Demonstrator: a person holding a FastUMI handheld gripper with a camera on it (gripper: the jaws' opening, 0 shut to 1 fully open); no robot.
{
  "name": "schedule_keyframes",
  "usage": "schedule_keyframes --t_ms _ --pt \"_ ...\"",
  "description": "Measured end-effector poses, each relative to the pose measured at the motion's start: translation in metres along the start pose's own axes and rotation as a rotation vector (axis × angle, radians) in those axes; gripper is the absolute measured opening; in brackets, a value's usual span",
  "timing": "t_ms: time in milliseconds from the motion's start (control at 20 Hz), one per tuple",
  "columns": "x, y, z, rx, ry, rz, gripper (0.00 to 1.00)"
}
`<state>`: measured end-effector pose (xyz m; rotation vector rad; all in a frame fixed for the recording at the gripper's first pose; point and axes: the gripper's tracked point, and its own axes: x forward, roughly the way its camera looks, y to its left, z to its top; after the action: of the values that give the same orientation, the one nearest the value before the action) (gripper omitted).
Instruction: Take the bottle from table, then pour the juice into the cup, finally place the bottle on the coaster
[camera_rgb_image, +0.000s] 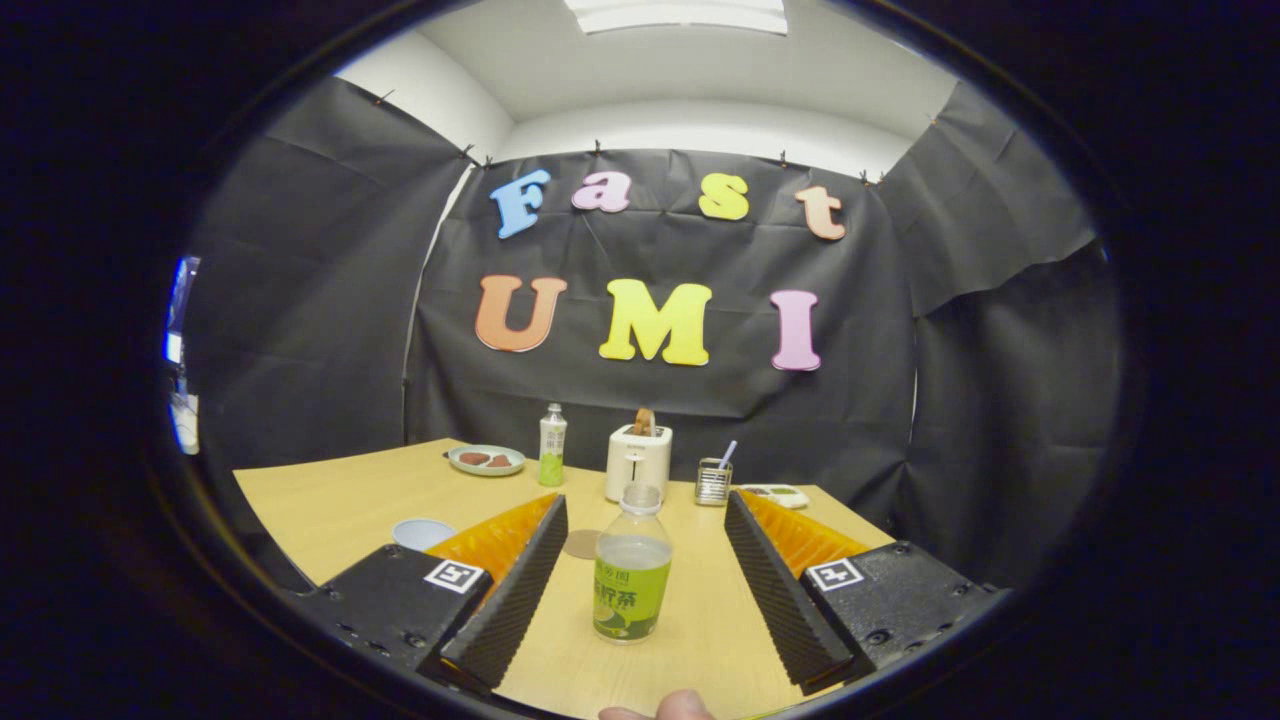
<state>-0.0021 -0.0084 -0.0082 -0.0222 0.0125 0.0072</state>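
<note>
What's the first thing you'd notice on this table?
The green-labelled bottle stands upright on the wooden table, right between the gripper's open fingers, with neither touching it. Behind it a white toaster holds a slice of toast, and a second bottle stands beside a plate.

Your gripper (645, 510) has its fingers spread wide, and the bottle (632, 563) stands upright on the table (340, 505) between them, touching neither. The bottle's cap is off and juice fills it to about the shoulder. Just beyond it, near your left finger, lies a round coaster (581, 544), and further left sits the cup (422, 532). Along the far edge of the table you have a plate (486, 460), a second bottle (552, 445), a toaster (638, 461) with a slice sticking up, a small wire holder (713, 482) and a flat dish (775, 493). Your fingertip (684, 706) shows at the near edge.
</note>
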Motion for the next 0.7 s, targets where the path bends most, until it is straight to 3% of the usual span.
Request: schedule_keyframes --t_ms 450,700 --pt "0.020 0.004 -0.041 0.103 0.085 0.026 1.00" --pt "0.041 0.009 -0.070 0.094 0.138 0.007 1.00"
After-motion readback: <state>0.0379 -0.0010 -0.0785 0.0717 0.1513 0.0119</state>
